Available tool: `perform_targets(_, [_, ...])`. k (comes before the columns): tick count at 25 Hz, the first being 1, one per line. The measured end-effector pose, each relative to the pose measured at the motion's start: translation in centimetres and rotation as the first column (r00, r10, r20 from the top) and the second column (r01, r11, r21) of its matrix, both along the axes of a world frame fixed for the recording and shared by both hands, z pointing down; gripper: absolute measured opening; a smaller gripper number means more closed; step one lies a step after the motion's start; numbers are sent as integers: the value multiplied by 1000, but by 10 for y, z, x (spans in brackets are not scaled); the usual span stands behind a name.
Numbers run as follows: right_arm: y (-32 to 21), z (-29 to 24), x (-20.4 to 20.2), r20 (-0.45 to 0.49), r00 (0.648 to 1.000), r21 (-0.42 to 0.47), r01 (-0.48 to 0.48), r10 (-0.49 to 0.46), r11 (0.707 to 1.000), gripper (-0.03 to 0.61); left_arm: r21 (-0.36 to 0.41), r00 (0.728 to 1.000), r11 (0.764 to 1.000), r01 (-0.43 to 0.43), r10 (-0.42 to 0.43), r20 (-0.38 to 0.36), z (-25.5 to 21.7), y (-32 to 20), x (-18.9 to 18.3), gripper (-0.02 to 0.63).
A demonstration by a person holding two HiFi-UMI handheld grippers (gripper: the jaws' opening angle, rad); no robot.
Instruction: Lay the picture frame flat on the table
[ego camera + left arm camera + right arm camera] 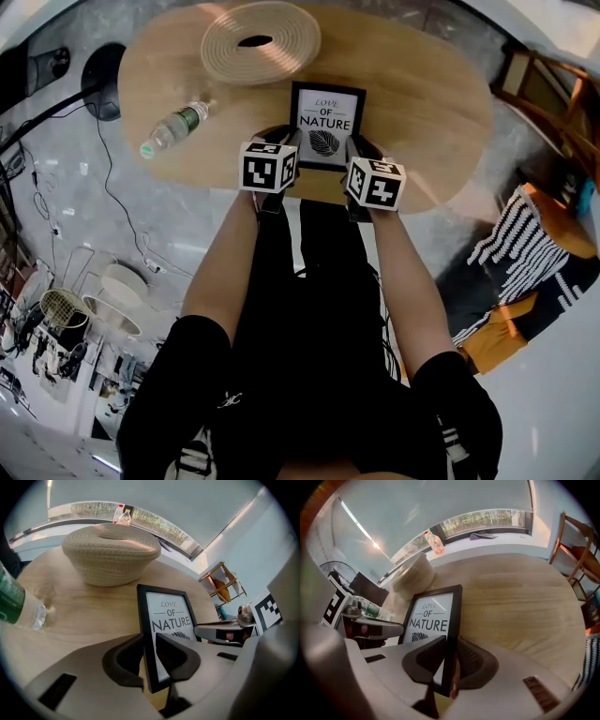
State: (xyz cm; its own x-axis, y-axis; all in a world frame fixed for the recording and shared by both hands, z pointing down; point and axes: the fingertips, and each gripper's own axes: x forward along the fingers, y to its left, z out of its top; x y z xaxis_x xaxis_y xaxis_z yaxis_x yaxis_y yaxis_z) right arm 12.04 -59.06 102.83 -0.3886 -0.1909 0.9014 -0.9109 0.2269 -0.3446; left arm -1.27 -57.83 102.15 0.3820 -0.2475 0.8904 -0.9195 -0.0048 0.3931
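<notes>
The black picture frame (326, 122) with "LOVE OF NATURE" print lies face up near the front edge of the oval wooden table (422, 103). My left gripper (292, 148) is at its lower left corner. In the left gripper view the frame's (168, 616) left edge stands between the jaws of that gripper (149, 653), which sit loosely around it. My right gripper (361, 150) is at the lower right corner. In the right gripper view it (451, 660) is shut on the frame's (433, 616) right edge.
A woven coil basket (260, 42) sits at the table's far side, behind the frame. A plastic water bottle (175, 127) lies to the left of the frame. A wooden chair (544, 84) stands off the table's right end. Cables run over the floor at left.
</notes>
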Motion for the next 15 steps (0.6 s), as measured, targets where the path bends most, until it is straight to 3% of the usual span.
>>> perform_targets(9, [13, 20, 1, -48, 998, -29, 30, -32, 999, 92, -50, 997, 996, -70, 71, 19, 20, 18, 3, 91])
perform_targets(13, [15, 13, 10, -117, 992, 8, 48, -47, 999, 118, -28, 993, 994, -109, 110, 29, 8, 22, 0, 165])
perform_targets(15, [10, -5, 14, -127, 992, 52, 29, -22, 998, 133, 3, 994, 995, -103, 103, 48, -9, 17, -8, 172])
